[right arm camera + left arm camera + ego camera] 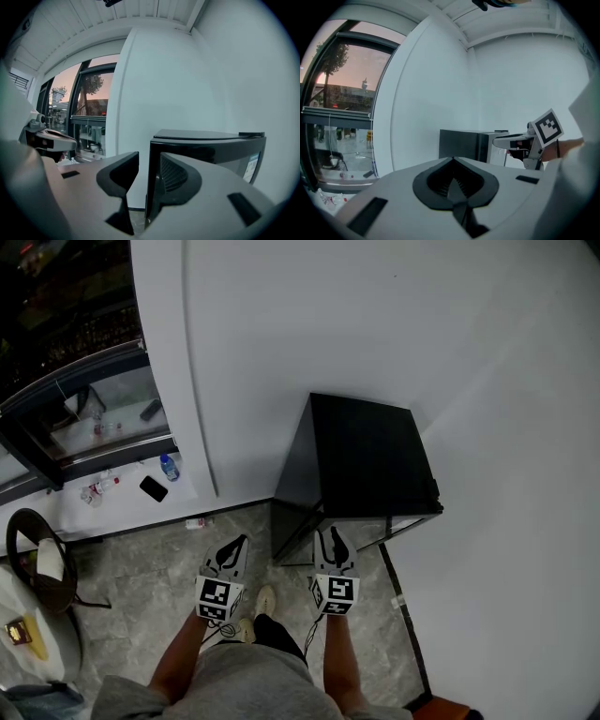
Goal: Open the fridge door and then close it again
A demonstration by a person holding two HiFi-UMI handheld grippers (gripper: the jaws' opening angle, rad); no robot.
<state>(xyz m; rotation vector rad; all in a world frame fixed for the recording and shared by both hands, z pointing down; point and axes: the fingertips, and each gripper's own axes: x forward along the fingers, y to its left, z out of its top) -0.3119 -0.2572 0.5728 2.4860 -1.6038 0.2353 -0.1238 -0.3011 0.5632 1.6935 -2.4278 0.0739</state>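
Approach stage of the door-opening step. Black fridge [361,456] stands on the floor [159,568] in the corner of the white wall, directly ahead of the person. Its door appears shut, flush with the cabinet. Right claw [334,538] is held at the front with its jaws apart, and the fridge's left front edge stands between them in the right gripper view. A strip of wall shows between that edge and the left jaw, so nothing is clamped. Left claw [238,542] hangs alongside, jaws together and empty, clear of the fridge. Next move, as judged: close the right claw on the door edge, then swing it outward about a hinge probably on the right.
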